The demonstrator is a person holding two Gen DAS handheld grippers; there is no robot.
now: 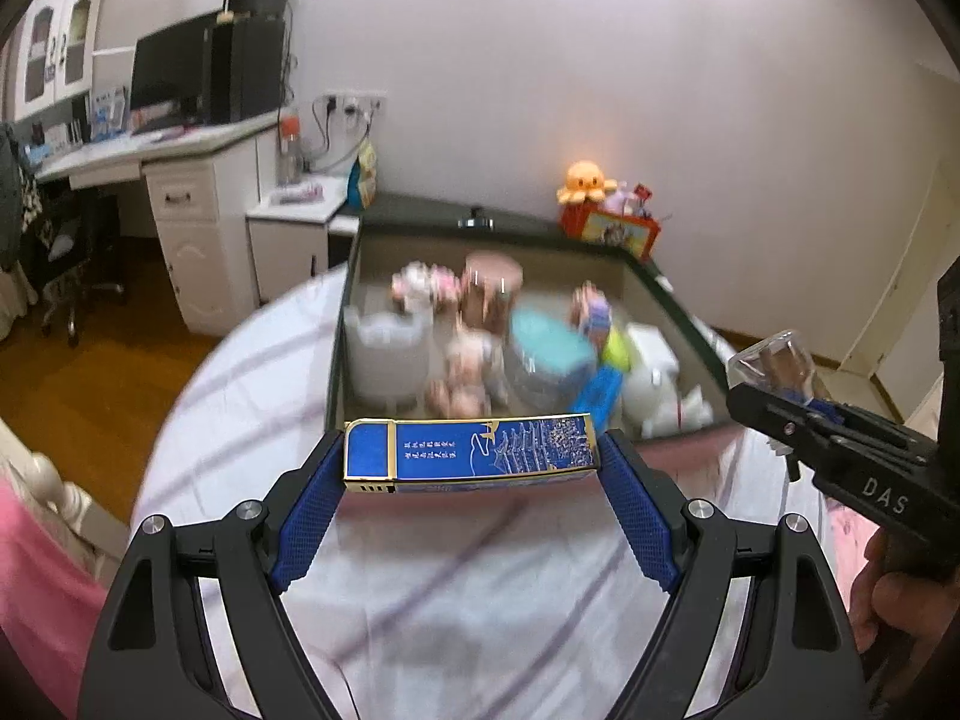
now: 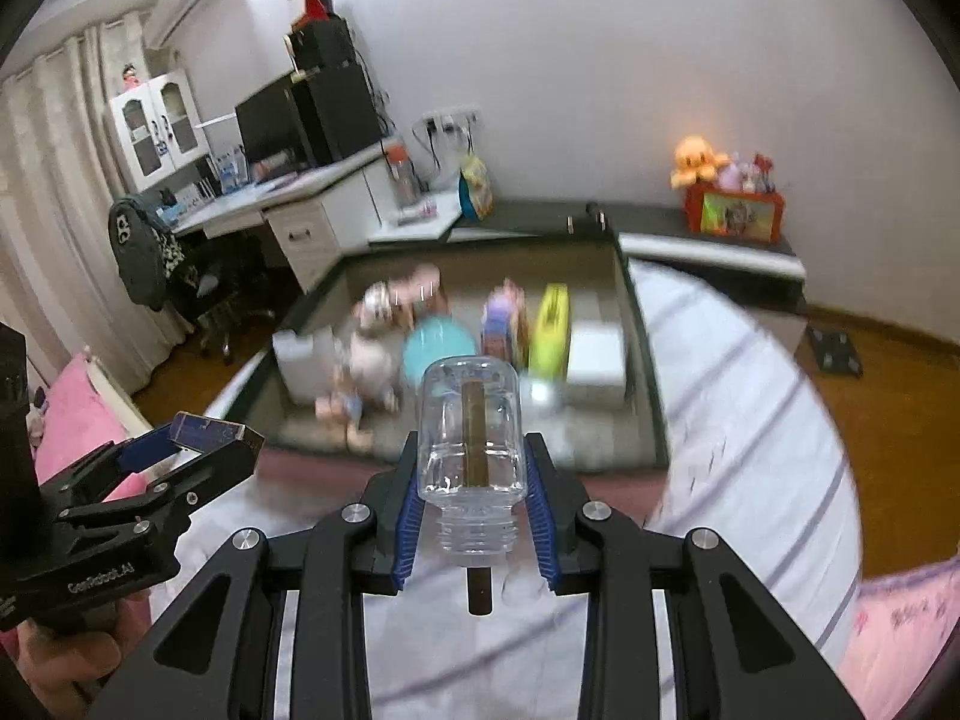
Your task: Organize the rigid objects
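Both hands were loaded here, each carrying something toward the dark-rimmed tray (image 1: 678, 306) lying on the striped bed sheet (image 1: 456, 588). The left claw (image 1: 471, 468) was clamped on a blue box (image 1: 471, 459) with gold edging, held crosswise by its two short ends, so the printed face looked up and the long side ran level; judging by that, the box was meant to go down flat. The right claw (image 2: 471, 480) was clenched on a clear bottle (image 2: 469, 426), pads pressing its sides, neck toward the camera and base pointing out to the tray, with a brown stick showing through the middle of it. That grip kept the round body from rolling out. The box sat squarely between the left fingers, above the sheet and just short of the tray's near wall; the bottle lay between the right fingers in the same way. In the tray, blurred toys, a teal lid (image 2: 438, 348) and a white container (image 1: 387, 354) already crowded the floor, so free room looked scarce.
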